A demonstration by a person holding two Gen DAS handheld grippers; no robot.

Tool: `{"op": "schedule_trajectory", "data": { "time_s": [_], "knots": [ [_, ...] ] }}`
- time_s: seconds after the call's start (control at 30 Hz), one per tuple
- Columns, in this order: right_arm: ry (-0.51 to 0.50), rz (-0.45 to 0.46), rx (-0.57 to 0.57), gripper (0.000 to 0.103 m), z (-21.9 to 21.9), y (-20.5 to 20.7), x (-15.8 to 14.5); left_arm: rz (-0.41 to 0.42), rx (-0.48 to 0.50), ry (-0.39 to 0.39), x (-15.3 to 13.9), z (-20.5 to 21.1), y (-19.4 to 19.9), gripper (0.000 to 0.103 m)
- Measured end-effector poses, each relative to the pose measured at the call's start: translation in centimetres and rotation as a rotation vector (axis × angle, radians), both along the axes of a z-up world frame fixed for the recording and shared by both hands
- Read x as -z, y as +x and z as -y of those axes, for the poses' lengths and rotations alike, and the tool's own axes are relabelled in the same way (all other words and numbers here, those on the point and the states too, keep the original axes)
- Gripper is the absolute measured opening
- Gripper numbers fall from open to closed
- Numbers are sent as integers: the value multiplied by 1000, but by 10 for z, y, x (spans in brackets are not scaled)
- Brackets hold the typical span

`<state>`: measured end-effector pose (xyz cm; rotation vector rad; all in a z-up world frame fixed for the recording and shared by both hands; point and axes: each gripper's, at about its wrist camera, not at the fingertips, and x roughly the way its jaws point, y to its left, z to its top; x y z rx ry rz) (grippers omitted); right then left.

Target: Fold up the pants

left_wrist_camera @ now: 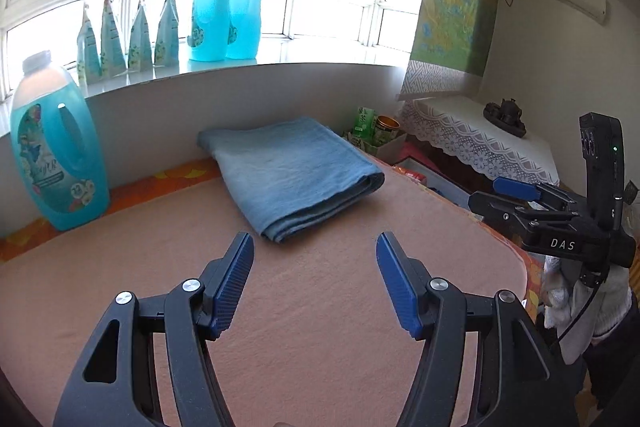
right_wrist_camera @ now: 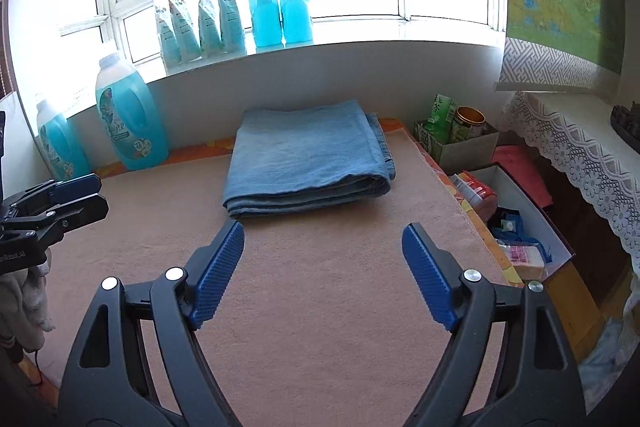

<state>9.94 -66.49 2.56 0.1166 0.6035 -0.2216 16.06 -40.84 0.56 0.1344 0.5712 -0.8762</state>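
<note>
Blue denim pants (left_wrist_camera: 292, 171) lie folded into a flat rectangle on the pink cloth-covered table (left_wrist_camera: 312, 307), near the wall under the window. The same folded pants (right_wrist_camera: 308, 155) show in the right wrist view, squared with the table. My left gripper (left_wrist_camera: 316, 243) hovers just short of the pants' near edge, open, with nothing between its blue pads. My right gripper (right_wrist_camera: 322, 233) stands open too, a little back from the pants, empty. Each gripper appears at the side of the other's view: the right gripper (left_wrist_camera: 516, 191) and the left gripper (right_wrist_camera: 76, 191).
A large blue detergent bottle (left_wrist_camera: 56, 155) stands on the table's far left. More bottles (left_wrist_camera: 228, 7) and pouches (left_wrist_camera: 128, 35) line the windowsill. Right of the table are an open box of packets (right_wrist_camera: 516, 223), a box with cans (right_wrist_camera: 456, 131) and a lace-covered stand (right_wrist_camera: 572, 155).
</note>
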Motion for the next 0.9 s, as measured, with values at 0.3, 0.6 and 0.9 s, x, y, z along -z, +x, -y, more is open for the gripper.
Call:
{"op": "schedule_trajectory", "data": {
  "time_s": [0.3, 0.6, 0.9],
  "knots": [
    [-28, 63, 83, 99, -32, -61, -7, 10, -59, -8, -4, -25, -45, 71],
    [-6, 105, 155, 102, -59, -97, -6, -9, -112, -28, -4, -56, -72, 74],
    [-12, 71, 181, 102, -78, -105, 3, 16, -113, -37, -3, -75, -91, 75]
  ]
}}
